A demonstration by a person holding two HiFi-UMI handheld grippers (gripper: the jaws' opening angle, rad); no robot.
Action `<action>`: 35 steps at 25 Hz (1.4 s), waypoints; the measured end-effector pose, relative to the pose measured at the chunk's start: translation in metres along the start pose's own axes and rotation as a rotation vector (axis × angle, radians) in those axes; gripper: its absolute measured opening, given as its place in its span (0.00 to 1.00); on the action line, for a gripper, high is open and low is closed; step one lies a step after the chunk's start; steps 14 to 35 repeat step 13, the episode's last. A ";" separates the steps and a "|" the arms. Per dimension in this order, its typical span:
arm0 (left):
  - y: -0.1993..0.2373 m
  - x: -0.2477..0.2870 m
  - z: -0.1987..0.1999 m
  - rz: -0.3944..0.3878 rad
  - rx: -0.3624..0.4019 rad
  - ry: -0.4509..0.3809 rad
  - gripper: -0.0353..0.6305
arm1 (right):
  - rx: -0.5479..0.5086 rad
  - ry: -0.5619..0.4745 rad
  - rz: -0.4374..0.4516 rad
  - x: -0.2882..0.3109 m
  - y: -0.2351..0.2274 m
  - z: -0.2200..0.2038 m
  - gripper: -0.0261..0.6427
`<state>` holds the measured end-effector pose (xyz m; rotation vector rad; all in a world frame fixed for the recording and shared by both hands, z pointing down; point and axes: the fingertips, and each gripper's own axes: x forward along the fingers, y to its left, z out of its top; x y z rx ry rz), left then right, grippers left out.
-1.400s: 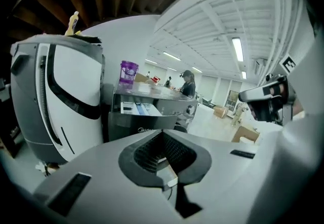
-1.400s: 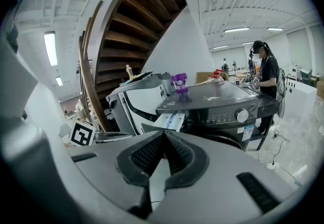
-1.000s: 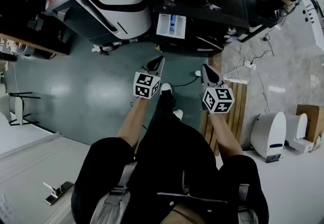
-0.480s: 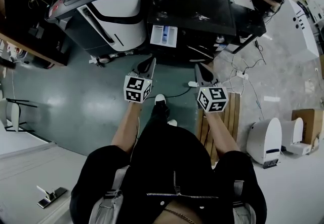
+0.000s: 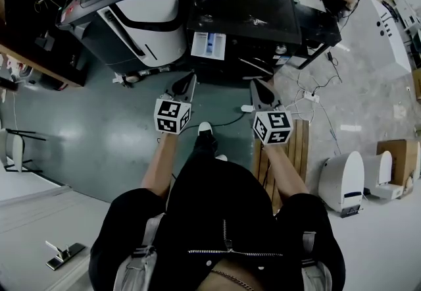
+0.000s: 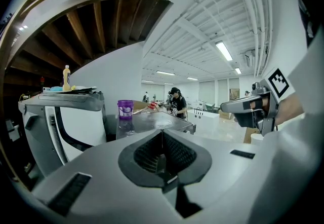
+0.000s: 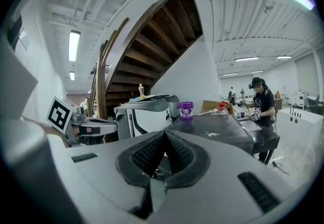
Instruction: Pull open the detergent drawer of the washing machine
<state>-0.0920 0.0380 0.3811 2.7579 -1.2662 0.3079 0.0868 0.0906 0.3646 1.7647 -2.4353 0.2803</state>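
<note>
The washing machine point(image 5: 243, 10) ahead of me is a dark, flat-topped box. Its detergent drawer point(image 5: 208, 45) stands pulled out of the front face near my left corner of the machine. It is a white tray lying level, open side up, with a blue part showing in its middle compartment.

Grey two-jaw left gripper point(image 5: 190, 79), jaws pressed together, nothing between, grey two-jaw right gripper point(image 5: 258, 85) likewise, side by side, apart, bare left forearm point(image 5: 160, 166) and bare right forearm point(image 5: 287, 170) extended forward.
</note>
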 end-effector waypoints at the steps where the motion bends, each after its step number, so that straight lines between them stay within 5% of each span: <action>1: 0.000 0.000 0.000 -0.001 0.000 0.000 0.09 | 0.000 -0.001 -0.001 0.000 0.000 0.000 0.03; 35: -0.001 -0.010 -0.007 0.002 -0.011 0.004 0.09 | 0.004 -0.017 0.003 -0.008 0.010 -0.002 0.03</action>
